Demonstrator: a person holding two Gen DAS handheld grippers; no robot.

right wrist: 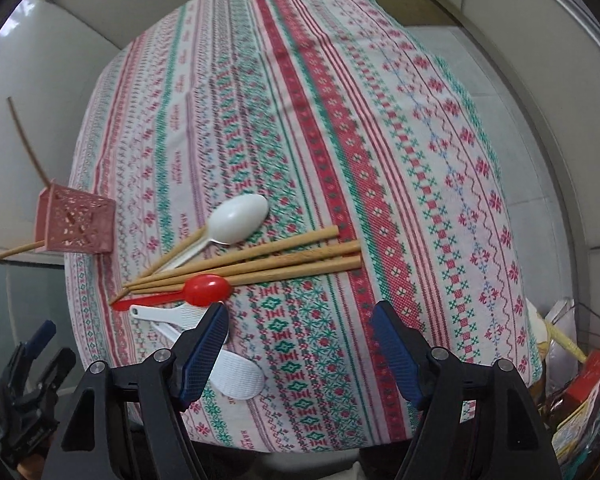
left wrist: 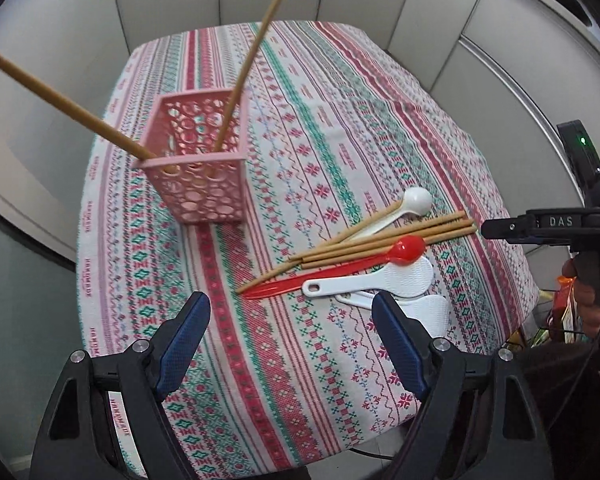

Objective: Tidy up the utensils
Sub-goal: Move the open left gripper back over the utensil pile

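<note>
On patterned tablecloth (left wrist: 300,360), pink perforated basket (left wrist: 204,184) stands upright, two wooden chopsticks (left wrist: 244,68) leaning out of it. Near right table edge, loose pile: more chopsticks (right wrist: 260,262), white spoon (right wrist: 236,222), red spoon (right wrist: 204,290), two white rice paddles (left wrist: 380,282) partly overlapping. Left gripper (left wrist: 292,344) hovers above cloth, jaws apart, empty. Right gripper (right wrist: 300,350) likewise spread wide, holding nothing, left finger over rice paddle (right wrist: 238,376).

A red, green and white cross-stitch-patterned tablecloth (left wrist: 300,160) covers the counter. The perforated plastic basket (left wrist: 204,160) is pink, the chopsticks (left wrist: 388,240) tan, one plastic spoon (left wrist: 340,272) red, the rice paddles (left wrist: 372,280) white.
</note>
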